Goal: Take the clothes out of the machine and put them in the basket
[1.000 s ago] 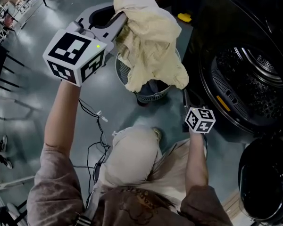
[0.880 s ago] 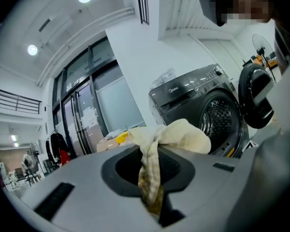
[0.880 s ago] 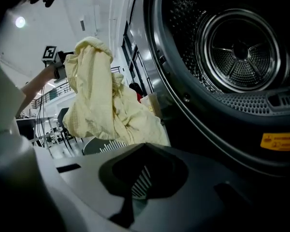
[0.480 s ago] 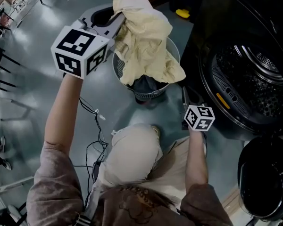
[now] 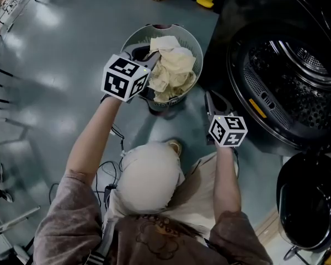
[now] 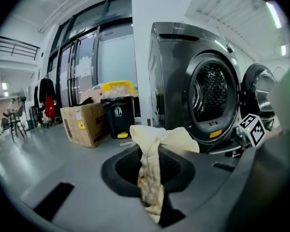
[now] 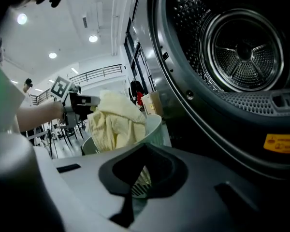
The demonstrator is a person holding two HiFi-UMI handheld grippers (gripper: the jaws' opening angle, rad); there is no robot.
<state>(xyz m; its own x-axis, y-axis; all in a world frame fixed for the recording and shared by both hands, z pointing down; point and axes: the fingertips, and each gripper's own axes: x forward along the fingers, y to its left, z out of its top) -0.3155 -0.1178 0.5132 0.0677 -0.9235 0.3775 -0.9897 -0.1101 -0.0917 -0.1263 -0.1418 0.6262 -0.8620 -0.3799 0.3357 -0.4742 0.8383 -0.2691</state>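
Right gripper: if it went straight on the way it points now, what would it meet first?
Probably the wall of the basket, seen straight ahead past the shut right gripper, with the yellow cloth piled in it. The machine lies off to the right. Depth is unclear.

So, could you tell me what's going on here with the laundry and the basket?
A person with a gripper in each hand is unloading a dark front-loading machine. The left gripper is shut on a pale yellow crumpled cloth, which sits in the round grey plastic basket on the floor, not yet released. The right gripper is shut and empty, beside the machine's open drum, where no clothes show.
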